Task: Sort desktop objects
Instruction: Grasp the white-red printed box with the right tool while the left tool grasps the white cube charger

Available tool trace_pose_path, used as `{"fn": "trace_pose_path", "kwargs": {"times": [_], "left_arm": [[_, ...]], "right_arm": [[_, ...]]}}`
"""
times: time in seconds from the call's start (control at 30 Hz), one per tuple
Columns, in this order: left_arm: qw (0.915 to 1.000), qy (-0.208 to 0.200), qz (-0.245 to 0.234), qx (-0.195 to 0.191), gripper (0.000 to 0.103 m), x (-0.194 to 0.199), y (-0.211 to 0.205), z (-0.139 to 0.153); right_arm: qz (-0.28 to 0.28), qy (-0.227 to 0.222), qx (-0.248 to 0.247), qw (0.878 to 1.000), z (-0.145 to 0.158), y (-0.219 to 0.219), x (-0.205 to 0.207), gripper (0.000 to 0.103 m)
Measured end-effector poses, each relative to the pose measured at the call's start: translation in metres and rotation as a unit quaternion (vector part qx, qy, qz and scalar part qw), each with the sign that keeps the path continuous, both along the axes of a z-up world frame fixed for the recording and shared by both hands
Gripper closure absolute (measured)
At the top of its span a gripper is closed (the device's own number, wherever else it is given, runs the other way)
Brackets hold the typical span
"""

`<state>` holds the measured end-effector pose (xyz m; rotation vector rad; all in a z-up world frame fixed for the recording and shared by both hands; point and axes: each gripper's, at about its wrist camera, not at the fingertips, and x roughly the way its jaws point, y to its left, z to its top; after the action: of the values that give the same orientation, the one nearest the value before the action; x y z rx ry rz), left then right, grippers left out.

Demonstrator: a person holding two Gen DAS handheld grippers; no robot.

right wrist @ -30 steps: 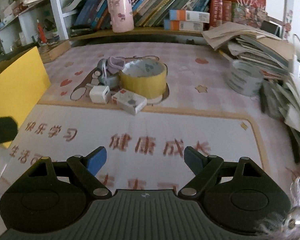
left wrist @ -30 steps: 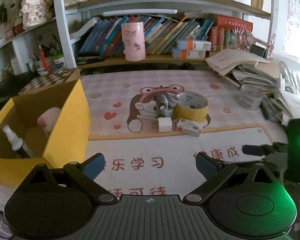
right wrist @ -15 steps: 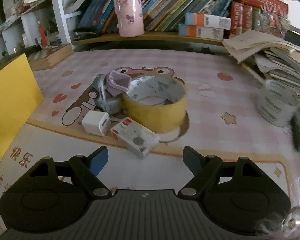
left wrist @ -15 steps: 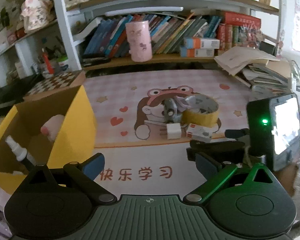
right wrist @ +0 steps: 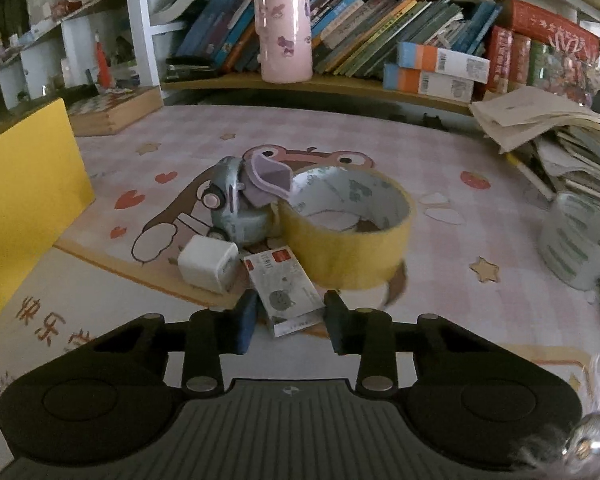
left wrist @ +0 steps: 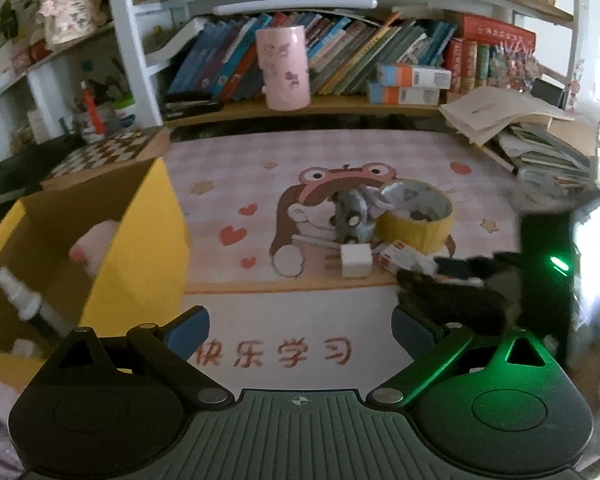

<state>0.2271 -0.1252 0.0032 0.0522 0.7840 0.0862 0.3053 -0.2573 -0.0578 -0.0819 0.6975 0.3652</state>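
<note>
Left wrist view. Left gripper [left wrist: 300, 322]: fingers spread wide, nothing between them, held over the printed desk mat [left wrist: 292, 354]. Landmark: yellow tape roll [left wrist: 416, 218], lying flat near mid-mat. Touching its left side, a grey toy car [left wrist: 352, 216]; in front of the car, a white charger cube [left wrist: 356, 261]; in front of the roll, a small white-and-red box [left wrist: 404, 256]. The right gripper [left wrist: 456, 270] reaches in from the right at that box (blurred there, so contact cannot be told here). Well left of the roll, an open yellow box [left wrist: 140, 248] at the mat's edge, holding a spray bottle [left wrist: 24, 300] and a pink item [left wrist: 96, 246]. Behind the roll, bare mat up to the bookshelf [left wrist: 340, 100] and a pink cup [left wrist: 286, 68].

Right wrist view. Right gripper [right wrist: 288, 318]: fingers drawn in close on either side of the white-and-red box [right wrist: 284, 292], its near end between the pads; firm pinch cannot be told. The tape roll [right wrist: 348, 228] sits just behind the box, the charger cube [right wrist: 208, 262] just left, the toy car [right wrist: 236, 208] behind the cube, so the box is hemmed on three sides. Right of the roll, open mat up to a clear tape roll [right wrist: 572, 240] and a paper stack [right wrist: 540, 120].
</note>
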Motion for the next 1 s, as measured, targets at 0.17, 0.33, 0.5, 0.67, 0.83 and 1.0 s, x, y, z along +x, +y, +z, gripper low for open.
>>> {"fn": "trace_pose_path", "kwargs": {"times": [0.17,0.33,0.5,0.67,0.83,1.0], "left_arm": [[0.9995,-0.016,-0.021,-0.016,0.005,0.024,-0.005,-0.01],[0.9993,-0.017,-0.028,-0.019,0.014,0.058,-0.012,-0.031],[0.9991,0.015,-0.032,-0.021,0.031,0.091,-0.018,-0.058],[0.9992,0.023,-0.03,-0.012,0.036,0.104,-0.024,-0.071],[0.9991,0.025,-0.034,0.0,0.061,0.109,-0.027,-0.077],[0.9991,0.025,-0.034,0.006,0.062,0.106,-0.026,-0.075]], "right_arm": [[-0.016,-0.013,-0.016,1.0,0.006,-0.032,-0.031,0.074],[-0.046,-0.003,-0.032,0.998,0.008,-0.063,-0.054,0.074],[-0.067,0.018,-0.027,0.997,0.007,-0.08,-0.059,0.074],[-0.064,0.025,-0.024,0.997,0.006,-0.081,-0.057,0.074],[-0.063,0.023,-0.024,0.997,0.006,-0.08,-0.052,0.073],[-0.047,0.034,-0.031,0.998,0.003,-0.079,-0.039,0.072]]}}
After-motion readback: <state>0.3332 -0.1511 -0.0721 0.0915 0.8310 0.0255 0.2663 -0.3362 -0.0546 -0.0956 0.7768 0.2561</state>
